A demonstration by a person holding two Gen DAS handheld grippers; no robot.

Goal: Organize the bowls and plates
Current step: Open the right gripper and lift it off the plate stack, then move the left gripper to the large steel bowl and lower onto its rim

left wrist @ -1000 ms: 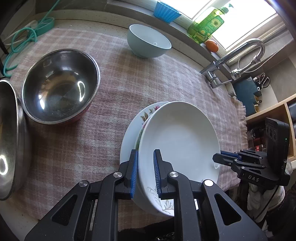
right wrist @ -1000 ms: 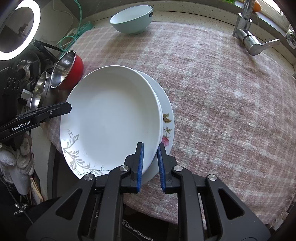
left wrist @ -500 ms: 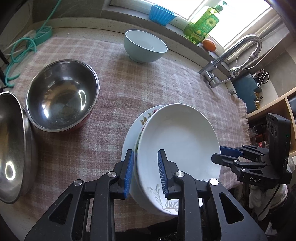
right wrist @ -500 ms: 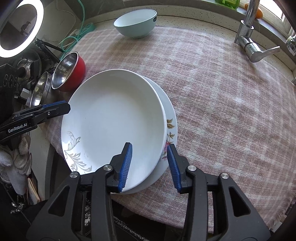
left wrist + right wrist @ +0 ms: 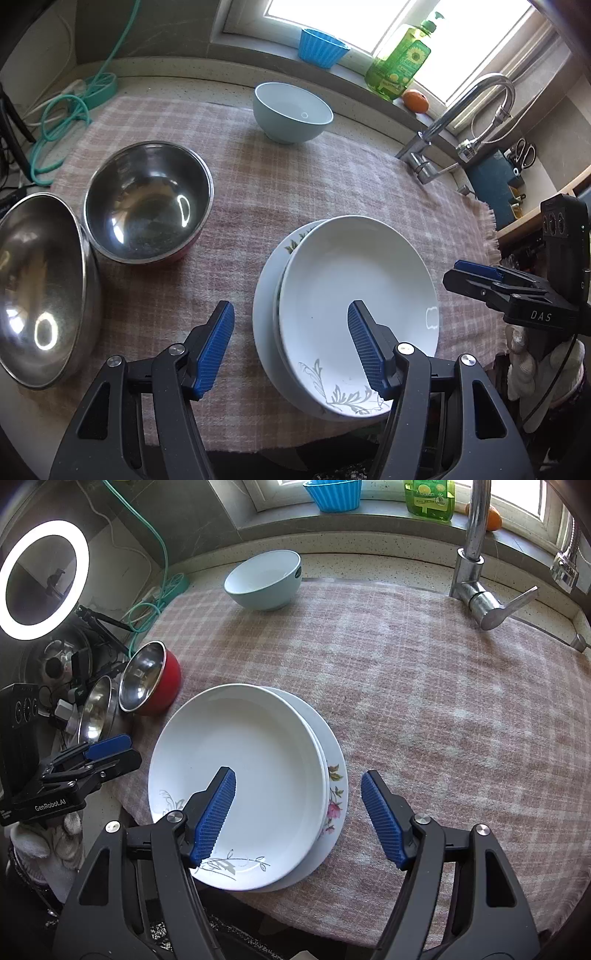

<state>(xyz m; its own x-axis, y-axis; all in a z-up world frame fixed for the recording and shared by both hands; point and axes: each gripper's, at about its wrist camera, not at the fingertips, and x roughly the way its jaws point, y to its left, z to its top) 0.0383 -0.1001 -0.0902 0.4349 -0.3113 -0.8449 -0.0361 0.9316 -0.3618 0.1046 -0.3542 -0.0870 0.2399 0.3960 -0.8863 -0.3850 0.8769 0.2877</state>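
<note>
Left wrist view: the left gripper (image 5: 291,347) is spread wide and empty, straddling the near rim of the white deep plate (image 5: 354,314) stacked on a floral plate (image 5: 264,306). Right gripper (image 5: 297,818), equally wide and empty, straddles the stack's opposite rim.
</note>
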